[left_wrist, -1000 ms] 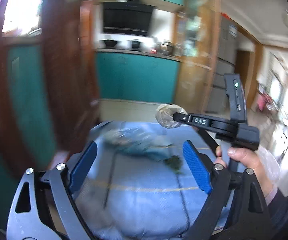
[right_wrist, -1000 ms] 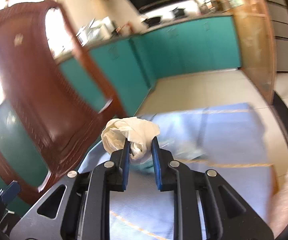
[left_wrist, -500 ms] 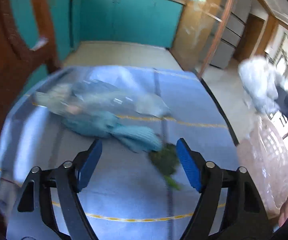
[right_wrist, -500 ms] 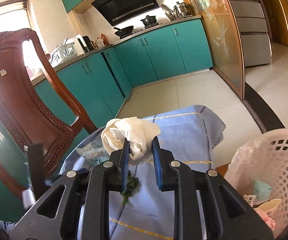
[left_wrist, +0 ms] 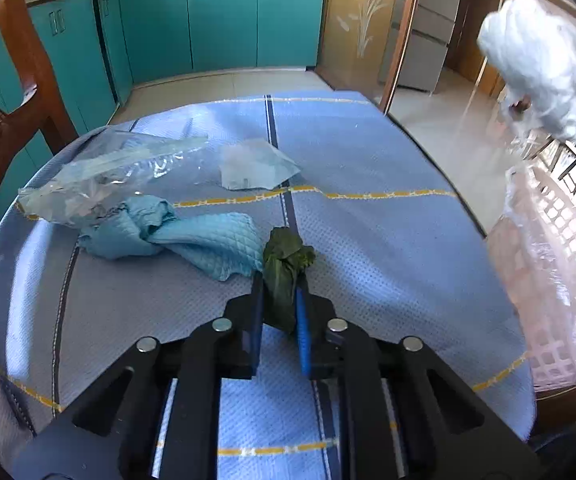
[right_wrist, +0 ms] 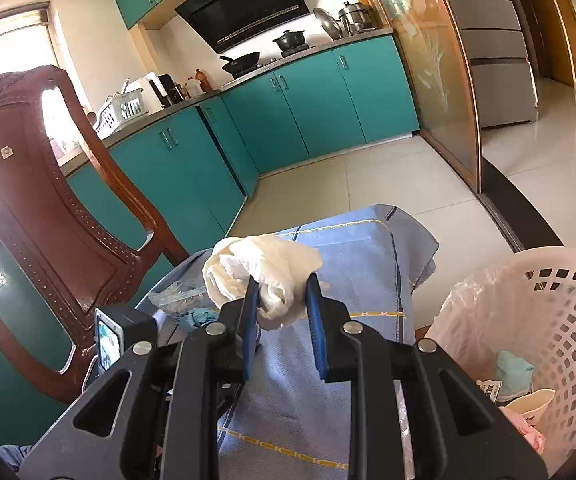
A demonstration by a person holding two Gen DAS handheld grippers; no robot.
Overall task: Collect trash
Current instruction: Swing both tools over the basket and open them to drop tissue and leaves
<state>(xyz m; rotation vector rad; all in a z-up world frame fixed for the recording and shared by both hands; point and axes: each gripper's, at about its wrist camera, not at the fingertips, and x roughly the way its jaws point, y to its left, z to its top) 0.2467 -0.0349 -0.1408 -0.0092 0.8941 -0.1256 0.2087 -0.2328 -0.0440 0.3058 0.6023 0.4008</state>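
Pick-up step: left tongs (left_wrist: 280,304) closing on a green leaf (left_wrist: 286,264); right tongs (right_wrist: 282,296) pinch a white wad (right_wrist: 264,268). Next, seemingly, both go to the basket (right_wrist: 547,304).

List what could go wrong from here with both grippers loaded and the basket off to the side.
1. The left gripper is closing on the limp green leaf scrap; most of it sticks out past the pads and may tear or slip.
2. The right gripper pinches only the lower part of the white crumpled wad, which could drop short of the laundry-style basket.
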